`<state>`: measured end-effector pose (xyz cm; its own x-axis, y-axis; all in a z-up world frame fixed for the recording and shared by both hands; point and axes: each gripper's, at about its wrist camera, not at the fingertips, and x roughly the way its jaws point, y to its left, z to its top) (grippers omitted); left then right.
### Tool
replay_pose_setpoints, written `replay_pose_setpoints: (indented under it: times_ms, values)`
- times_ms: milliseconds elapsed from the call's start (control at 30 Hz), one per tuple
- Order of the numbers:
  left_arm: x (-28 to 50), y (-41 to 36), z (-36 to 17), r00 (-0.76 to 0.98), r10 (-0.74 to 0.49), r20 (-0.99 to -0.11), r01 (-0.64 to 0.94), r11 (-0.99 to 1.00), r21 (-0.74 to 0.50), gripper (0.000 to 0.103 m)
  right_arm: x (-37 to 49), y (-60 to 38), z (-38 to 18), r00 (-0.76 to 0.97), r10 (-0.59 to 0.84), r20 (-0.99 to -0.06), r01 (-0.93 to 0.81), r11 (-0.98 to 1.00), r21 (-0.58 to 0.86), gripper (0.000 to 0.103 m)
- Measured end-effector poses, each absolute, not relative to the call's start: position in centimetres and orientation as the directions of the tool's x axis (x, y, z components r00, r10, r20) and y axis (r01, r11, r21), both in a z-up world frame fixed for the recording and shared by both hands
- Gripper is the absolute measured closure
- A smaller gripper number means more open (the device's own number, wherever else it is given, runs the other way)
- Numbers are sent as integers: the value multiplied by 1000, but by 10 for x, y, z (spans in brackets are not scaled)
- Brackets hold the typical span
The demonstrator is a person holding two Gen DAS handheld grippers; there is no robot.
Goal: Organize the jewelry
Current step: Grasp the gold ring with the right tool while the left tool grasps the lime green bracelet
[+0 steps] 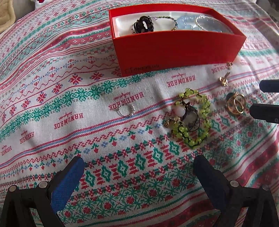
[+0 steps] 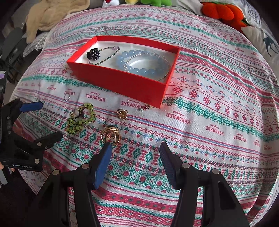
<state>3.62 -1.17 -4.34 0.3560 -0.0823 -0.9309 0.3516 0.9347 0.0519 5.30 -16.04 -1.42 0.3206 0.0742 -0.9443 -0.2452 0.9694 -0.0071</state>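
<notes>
A red box (image 1: 174, 48) (image 2: 122, 83) stands on the patterned cloth and holds a black hair claw (image 2: 93, 53), a blue bead bracelet (image 2: 139, 69) and thin bead chains. Loose on the cloth in front of it lie a silver ring (image 1: 125, 109), a green bead bracelet (image 1: 193, 120) (image 2: 80, 118) tangled with smaller pieces, a gold ring (image 1: 235, 104) (image 2: 110, 135) and gold earrings (image 1: 224, 80) (image 2: 122, 113). My left gripper (image 1: 139, 167) (image 2: 52, 120) hangs wide open over bare cloth, short of the silver ring and the green bracelet. My right gripper (image 2: 135, 148) (image 1: 255, 97) is open, its left fingertip right beside the gold ring.
A small gold piece (image 2: 145, 107) lies against the box's front corner. Along the far edge are a cream blanket (image 2: 48, 15), orange and green plush toys (image 2: 219, 10) and a deer-print pillow (image 2: 265, 41). The patterned cloth (image 2: 218, 122) covers the whole surface.
</notes>
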Motion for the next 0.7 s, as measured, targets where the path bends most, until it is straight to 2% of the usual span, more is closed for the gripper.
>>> replay_pose_setpoints:
  times_ms: [367, 467, 533, 600, 700]
  values:
    - [38, -10, -42, 338, -63, -939, 315, 948, 49, 1, 59, -128, -37, 316, 75, -946, -339, 940, -38, 43]
    - [43, -7, -39, 326, -83, -942, 320, 947, 27, 6, 63, -125, -38, 325, 81, -942, -343, 939, -38, 46]
    - [46, -5, -36, 312, -122, -942, 336, 942, -10, 14, 65, -122, -38, 329, 80, -941, -351, 935, -44, 66]
    - [47, -9, -32, 312, -151, -938, 354, 935, -32, 18, 67, -121, -36, 330, 77, -941, -359, 932, -49, 78]
    - [43, -20, -26, 320, -186, -929, 394, 918, -48, 27, 67, -121, -34, 325, 87, -942, -364, 931, -39, 79]
